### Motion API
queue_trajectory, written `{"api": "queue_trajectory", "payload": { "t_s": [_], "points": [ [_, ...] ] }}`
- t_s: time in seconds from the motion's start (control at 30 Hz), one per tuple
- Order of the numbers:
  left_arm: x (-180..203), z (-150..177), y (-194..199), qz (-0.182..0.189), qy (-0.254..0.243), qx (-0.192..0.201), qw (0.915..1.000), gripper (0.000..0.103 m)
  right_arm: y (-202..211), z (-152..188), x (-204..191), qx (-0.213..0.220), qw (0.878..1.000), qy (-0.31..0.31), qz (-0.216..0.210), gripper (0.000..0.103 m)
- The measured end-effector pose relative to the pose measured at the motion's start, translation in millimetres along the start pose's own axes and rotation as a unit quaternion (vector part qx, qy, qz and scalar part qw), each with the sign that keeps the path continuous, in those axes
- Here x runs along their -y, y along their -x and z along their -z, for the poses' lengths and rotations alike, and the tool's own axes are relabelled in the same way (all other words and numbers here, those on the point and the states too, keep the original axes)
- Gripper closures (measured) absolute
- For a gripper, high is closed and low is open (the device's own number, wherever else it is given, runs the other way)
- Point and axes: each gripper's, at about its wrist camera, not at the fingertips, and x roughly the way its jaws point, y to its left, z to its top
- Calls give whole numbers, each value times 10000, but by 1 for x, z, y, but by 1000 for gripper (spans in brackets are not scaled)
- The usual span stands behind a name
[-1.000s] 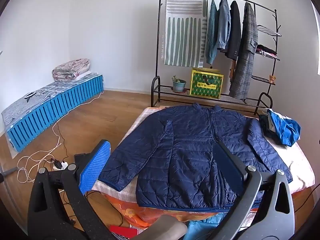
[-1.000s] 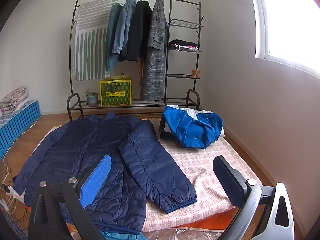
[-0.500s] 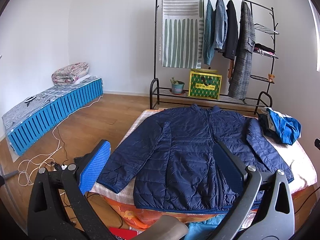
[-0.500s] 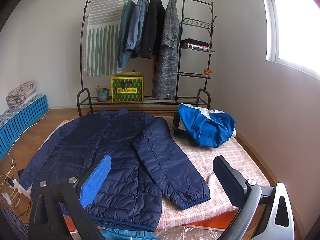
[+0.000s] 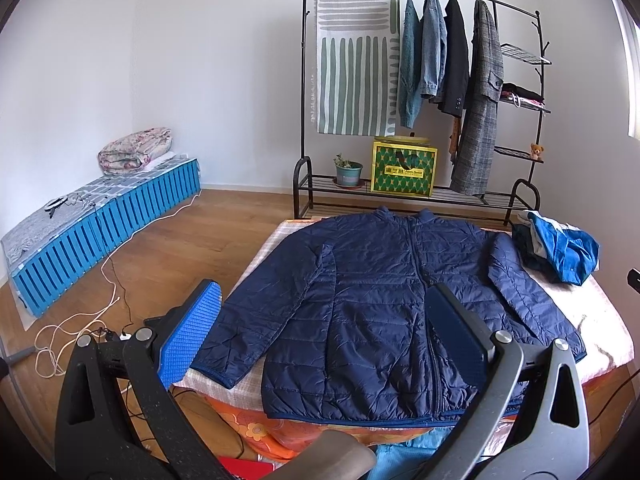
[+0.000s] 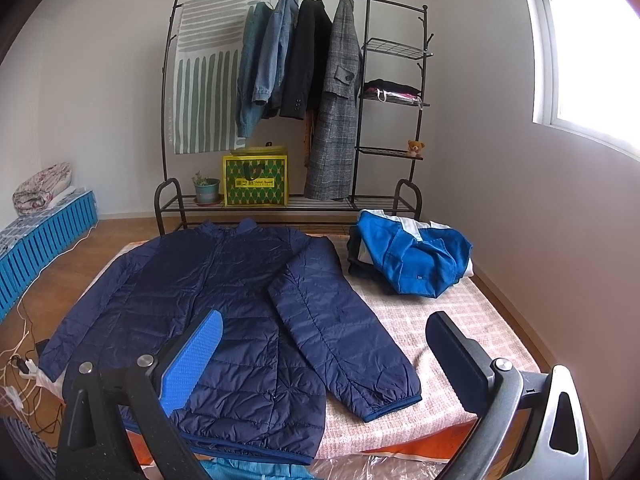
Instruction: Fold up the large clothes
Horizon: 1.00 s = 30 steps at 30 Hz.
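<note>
A navy quilted jacket [image 5: 380,300] [image 6: 208,300] lies flat on a low bed [image 6: 440,320], front up, collar toward the clothes rack, both sleeves spread to the sides. My left gripper [image 5: 320,328] hovers open above the near hem and the left sleeve cuff, touching nothing. In the right wrist view, my right gripper [image 6: 324,348] hangs open over the right sleeve, also empty. A crumpled blue and white garment [image 6: 412,256] [image 5: 560,248] sits on a dark folded pile at the bed's far right corner.
A black clothes rack [image 6: 300,100] with hanging coats, a green box [image 5: 402,174] and a potted plant [image 5: 348,170] stands behind the bed. A blue slatted bench [image 5: 104,220] lines the left wall. Cables and a power strip [image 5: 116,334] lie on the wood floor.
Both grippers have pulled back and risen a little, so the jacket sits lower and farther in both views. The jacket itself has not moved, and both grippers remain open.
</note>
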Motion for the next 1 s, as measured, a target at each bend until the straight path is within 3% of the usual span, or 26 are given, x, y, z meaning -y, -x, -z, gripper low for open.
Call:
{"api": "queue_trajectory", "payload": {
  "t_s": [1.0],
  "points": [
    [4,3,0,3,0,-17,10000,0,-10,3,-2,-98,9999,-40,-80,0]
  ]
}}
